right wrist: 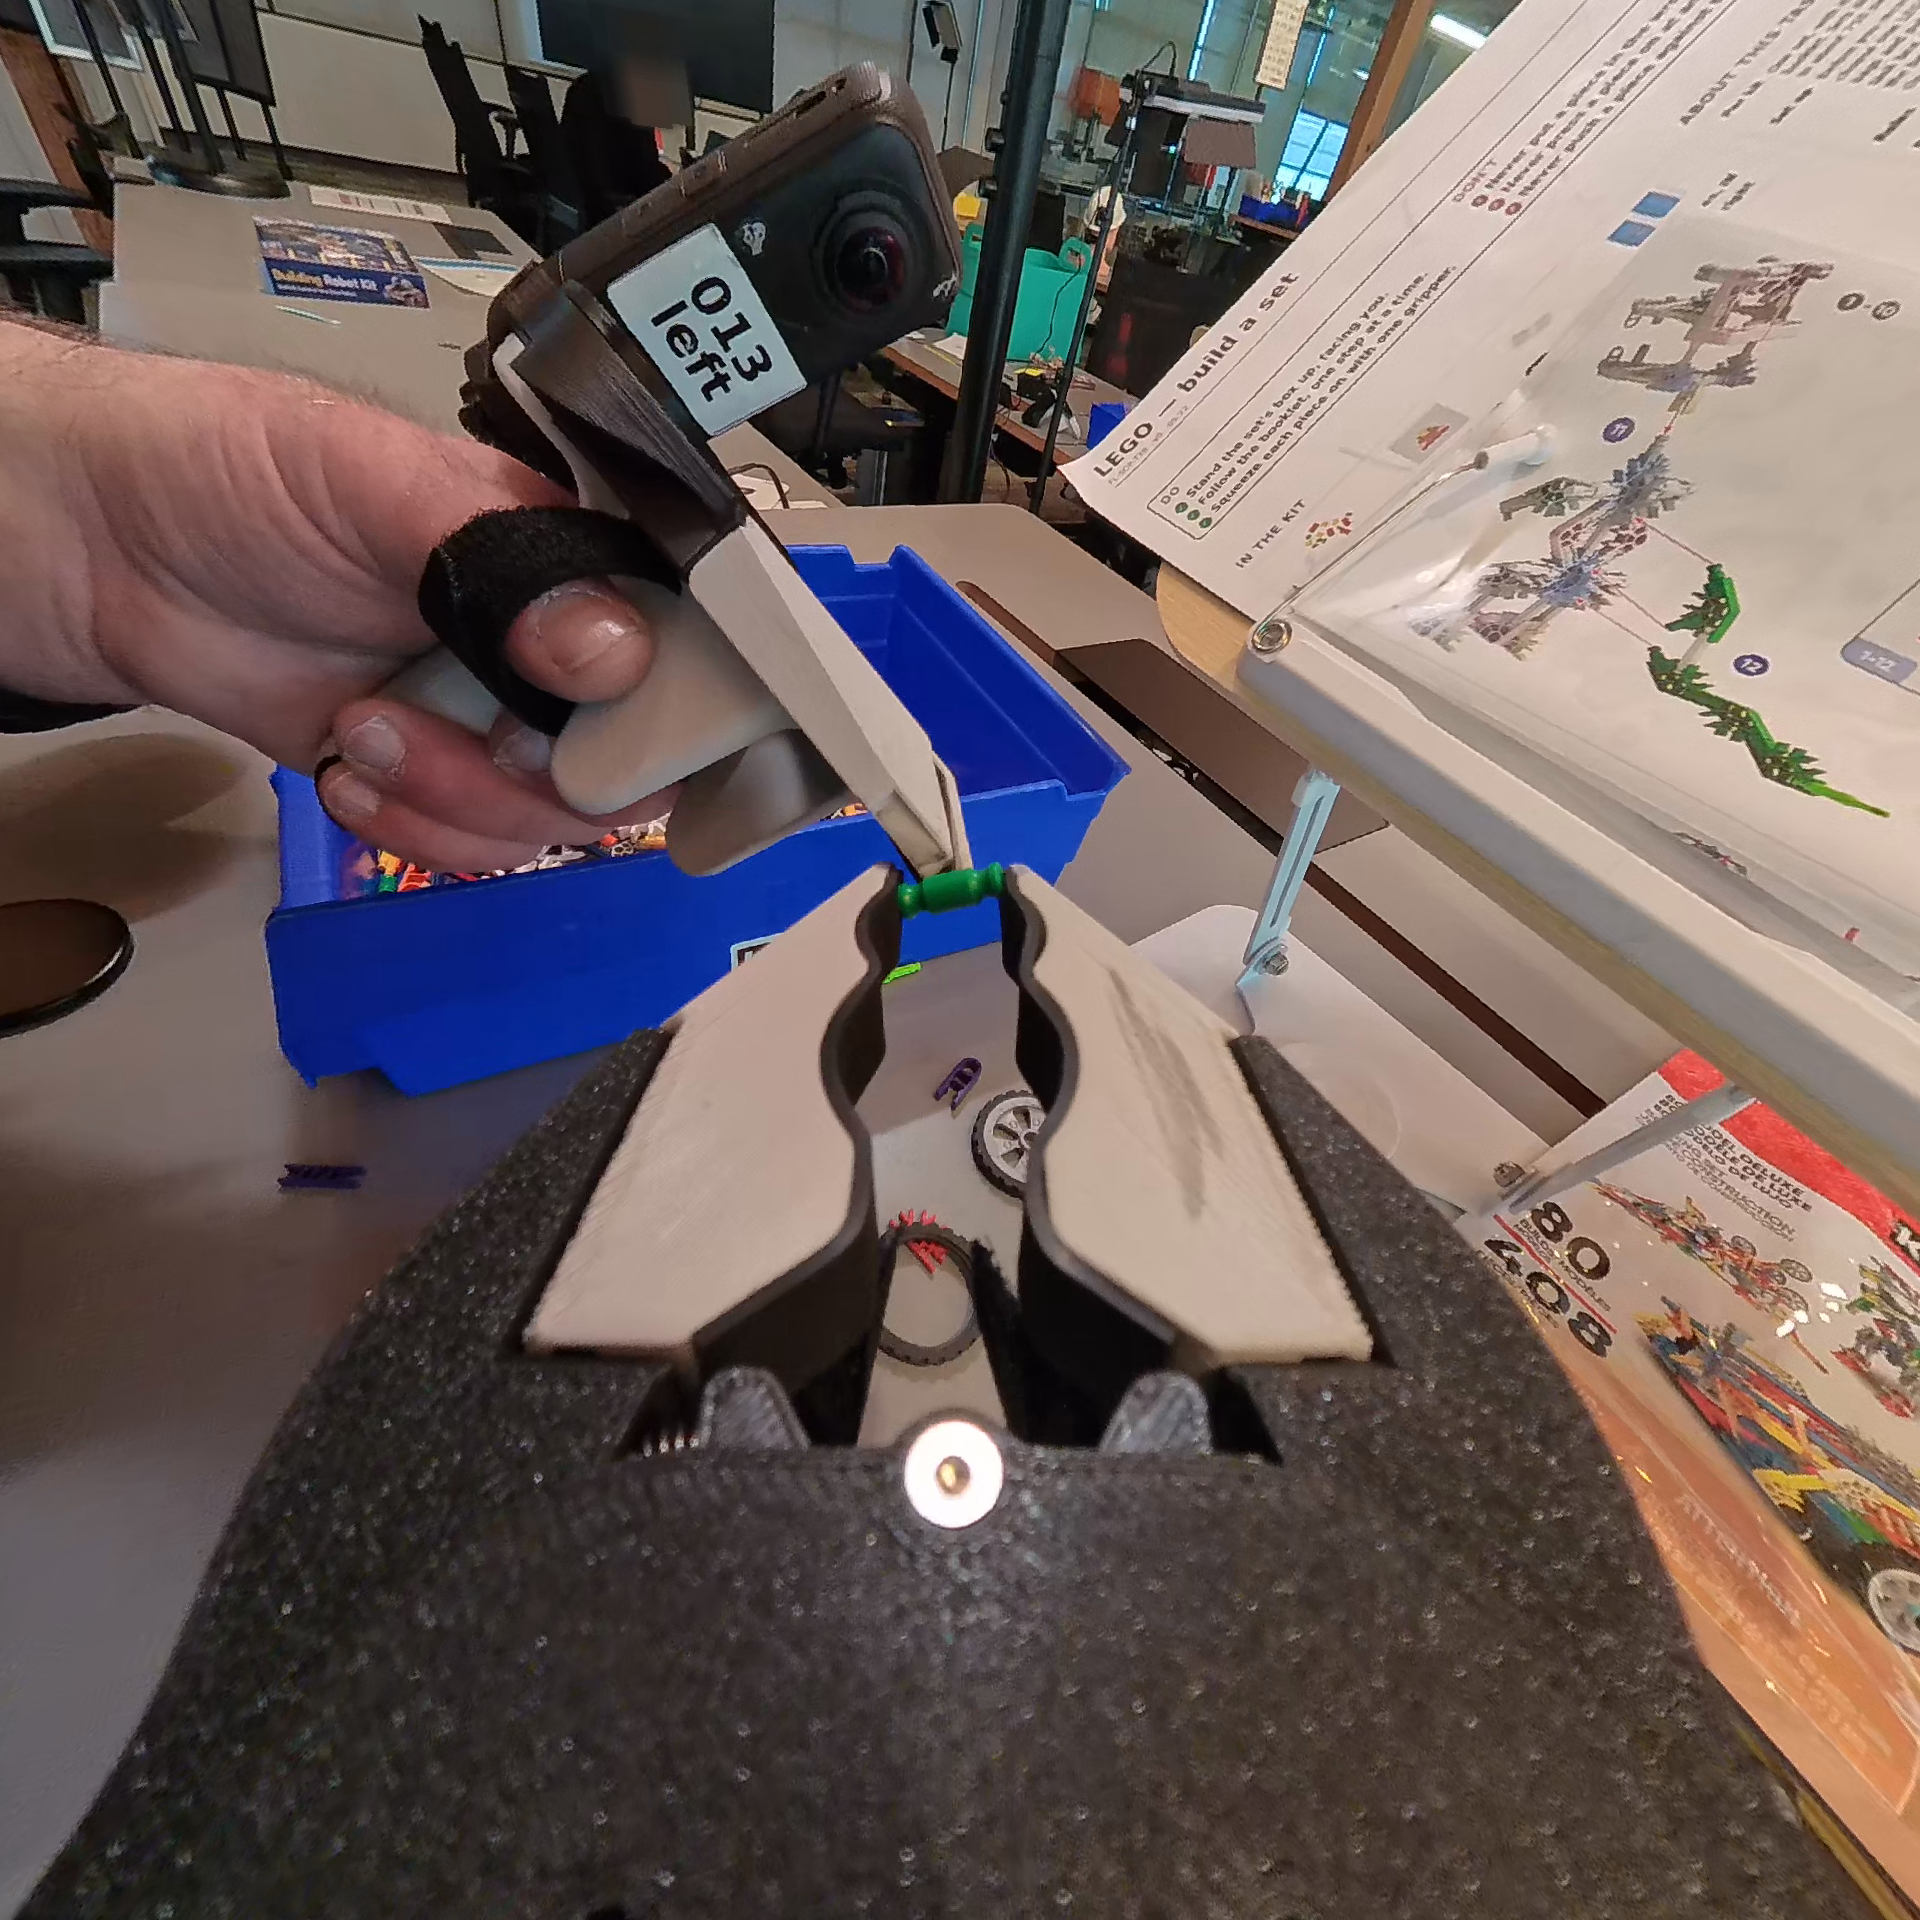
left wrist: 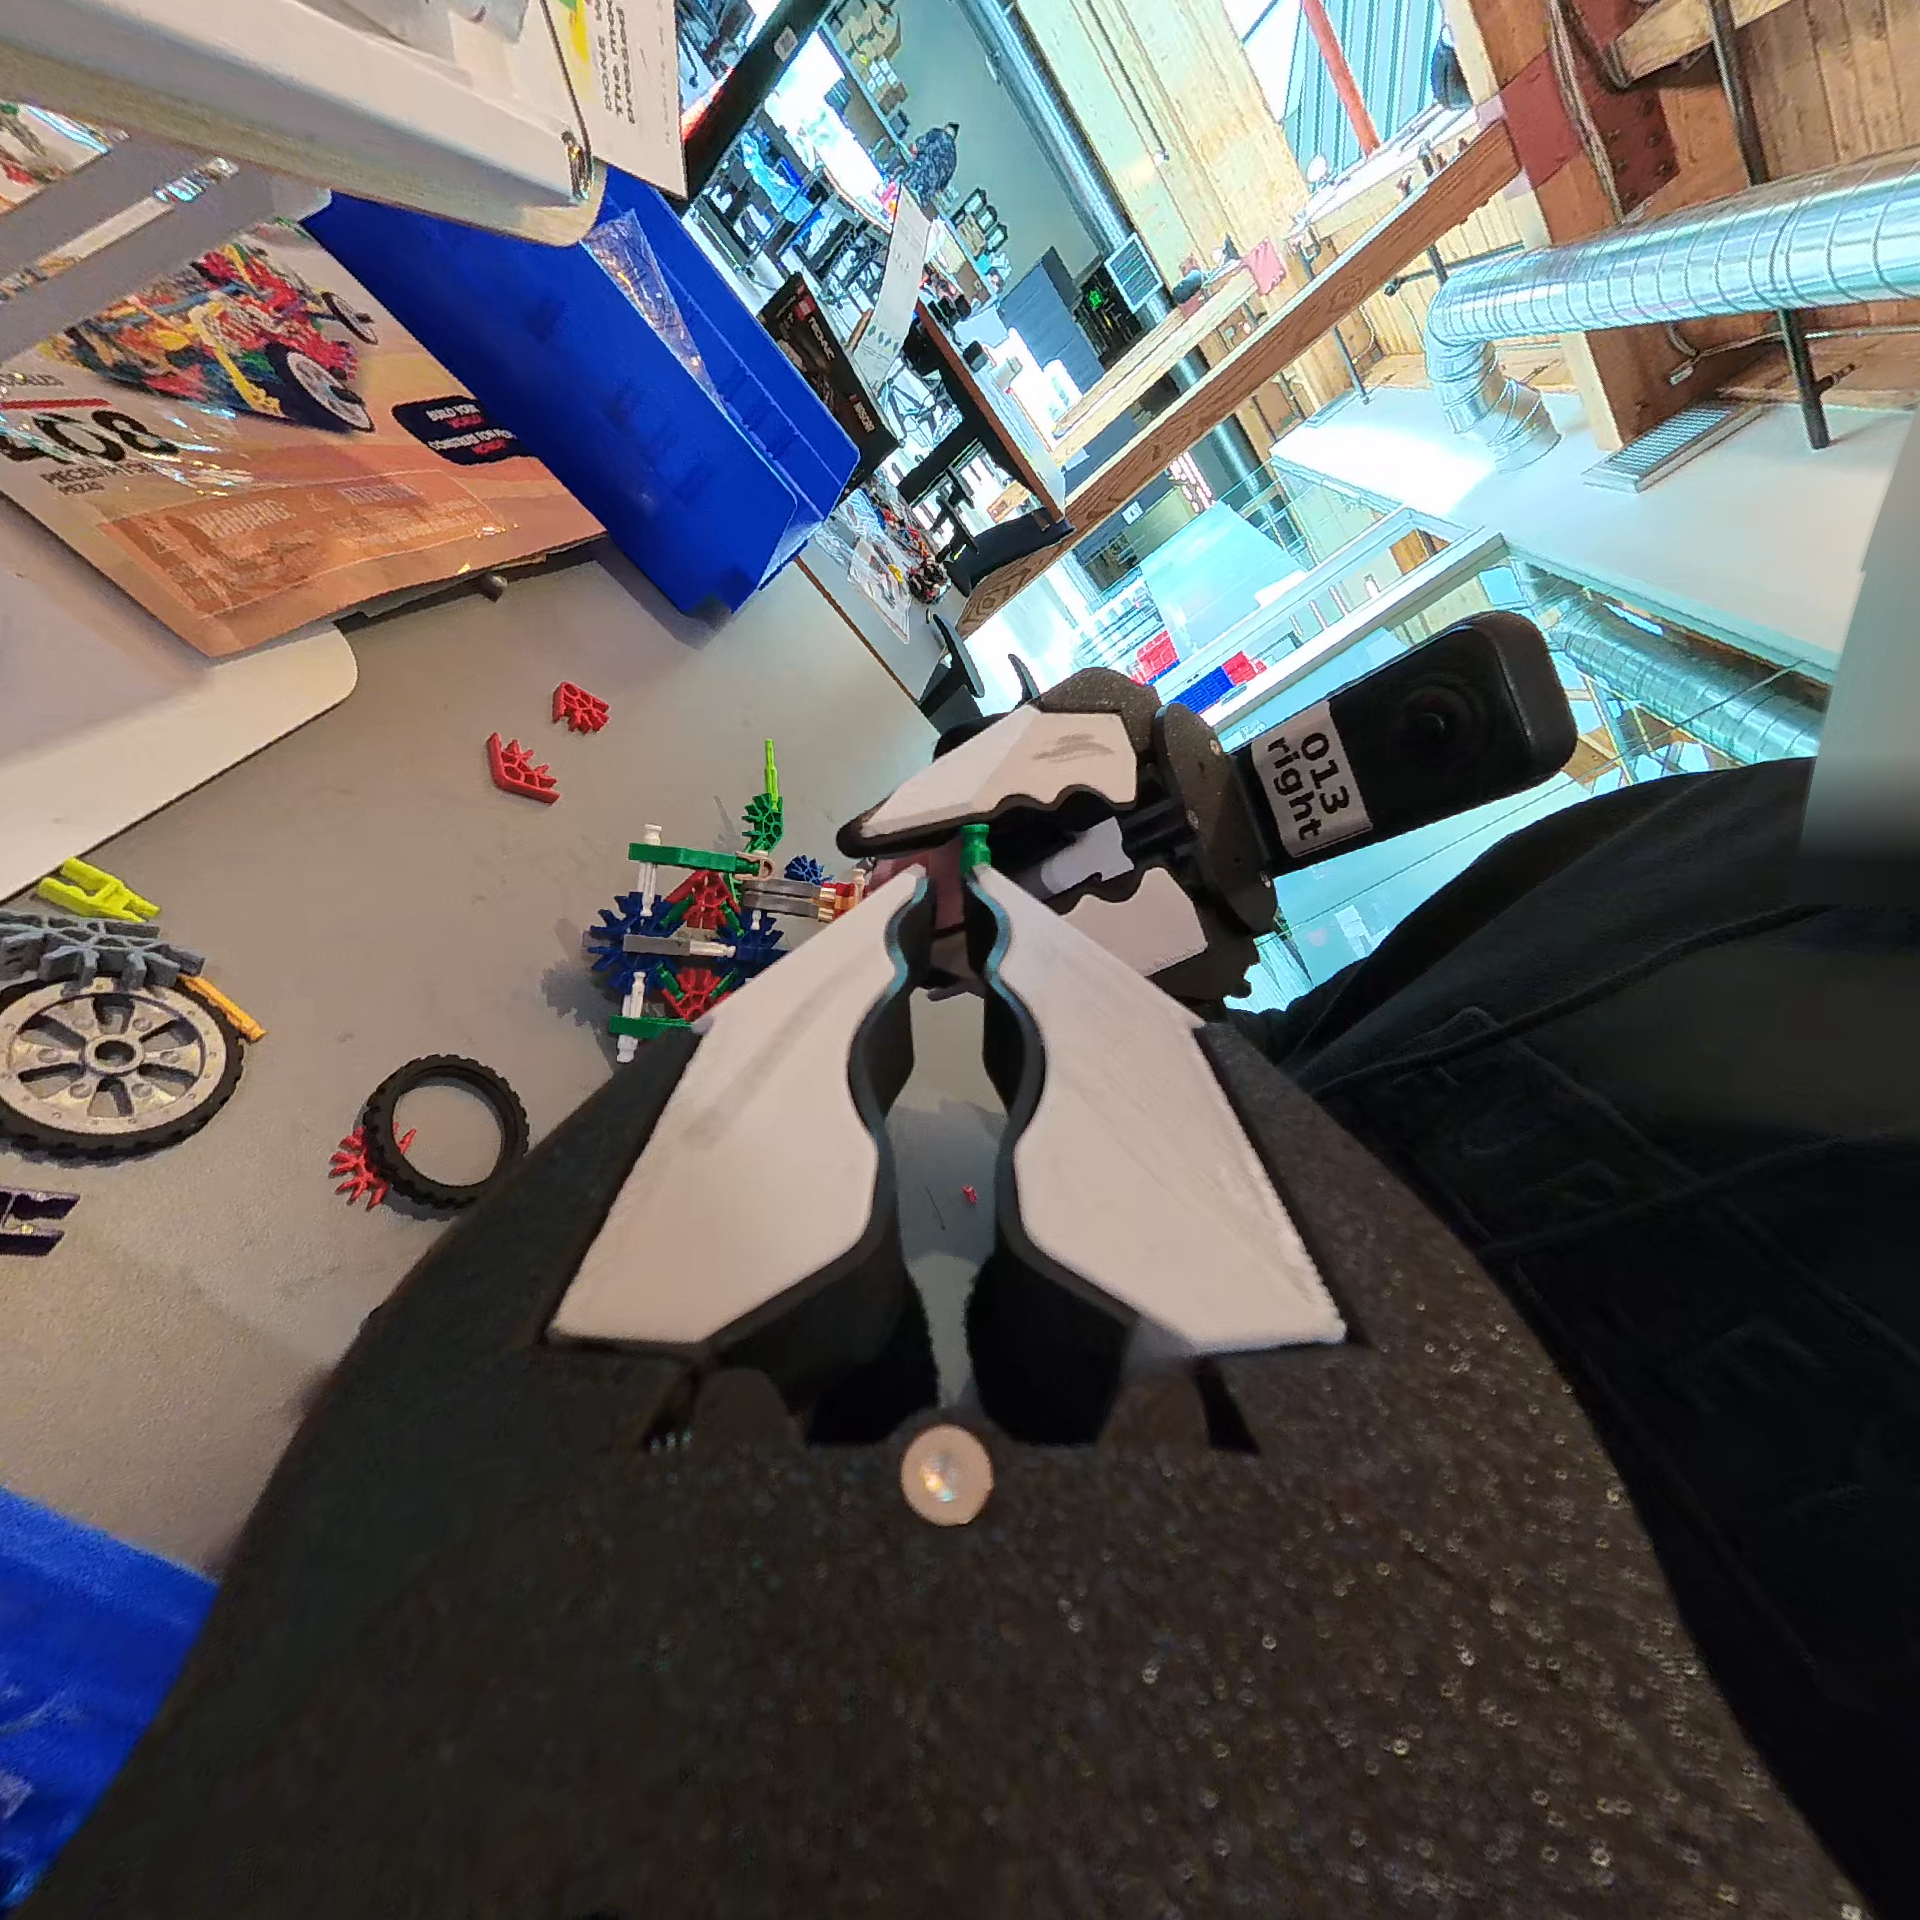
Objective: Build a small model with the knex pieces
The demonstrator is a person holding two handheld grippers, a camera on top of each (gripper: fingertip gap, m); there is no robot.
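Note:
A short green rod [right wrist: 951, 891] is held in the air between both grippers. My right gripper [right wrist: 951, 896] is shut on it end to end, one fingertip on each end. My left gripper [right wrist: 938, 850], held by a person's hand [right wrist: 260, 582], comes down from the upper left with its tips closed on the rod's middle. In the left wrist view the rod [left wrist: 975, 840] shows just past my left gripper [left wrist: 945, 883], whose jaws stand nearly together. A partly built model of coloured pieces [left wrist: 696, 935] lies on the grey table beyond.
A blue bin [right wrist: 623, 966] of loose pieces stands behind the grippers. A booklet on a white stand [right wrist: 1610, 468] and the set's box [right wrist: 1766, 1403] are at right. A spoked wheel [left wrist: 109, 1055], a black tyre [left wrist: 447, 1132] and red connectors [left wrist: 520, 769] lie on the table. The tips of both grippers are at nearly the same place. The spoked wheel [left wrist: 109, 1055] is about equally far from each gripper, around 20 centimeters.

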